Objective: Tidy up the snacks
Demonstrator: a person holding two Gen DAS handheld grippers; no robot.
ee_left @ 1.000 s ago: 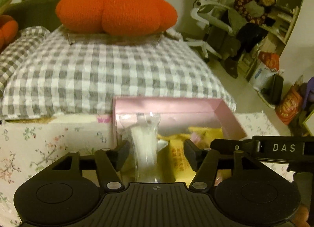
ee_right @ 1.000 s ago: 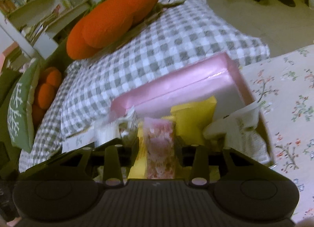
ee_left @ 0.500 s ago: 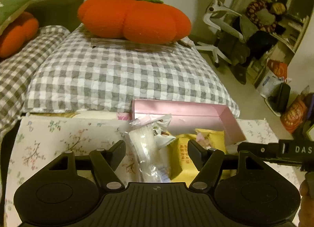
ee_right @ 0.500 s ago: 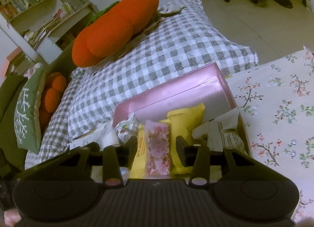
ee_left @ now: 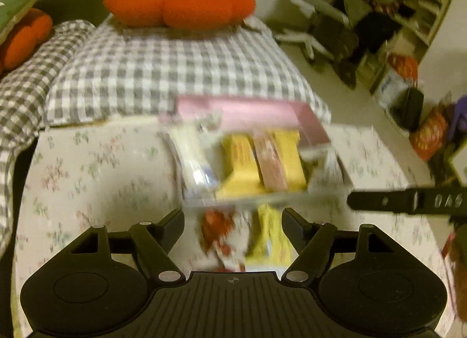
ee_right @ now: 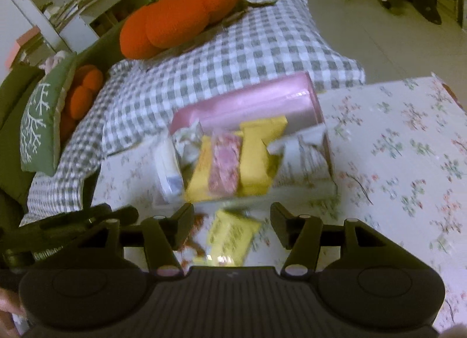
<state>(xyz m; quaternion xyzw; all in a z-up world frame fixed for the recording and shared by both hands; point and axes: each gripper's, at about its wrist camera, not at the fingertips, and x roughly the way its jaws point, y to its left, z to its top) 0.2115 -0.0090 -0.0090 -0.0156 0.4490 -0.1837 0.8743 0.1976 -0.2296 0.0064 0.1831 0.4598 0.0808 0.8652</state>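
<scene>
- Fingers on both the left gripper (ee_left: 233, 222) and right gripper (ee_right: 232, 222) are sitting wide apart, gripping nothing.
- Floral tablecloth (ee_right: 408, 162) is carrying the pink box (ee_right: 251, 104) of snacks, checked pillow (ee_left: 175, 75) behind.
- Both are hovering over a loose yellow packet (ee_right: 230, 235) just before the box.

Your work surface is the floral tablecloth (ee_right: 402, 145). Landmark is the pink box (ee_right: 251, 104) on it, at the far edge against the checkered cushion (ee_right: 233, 51). Snack packets stand packed inside the box. Just in front of the box, loose on the cloth: a yellow packet (ee_right: 230, 235) and, touching its left side, a red-and-white packet (ee_left: 221, 235). Left wrist view is blurred, so labels are unreadable.
</scene>
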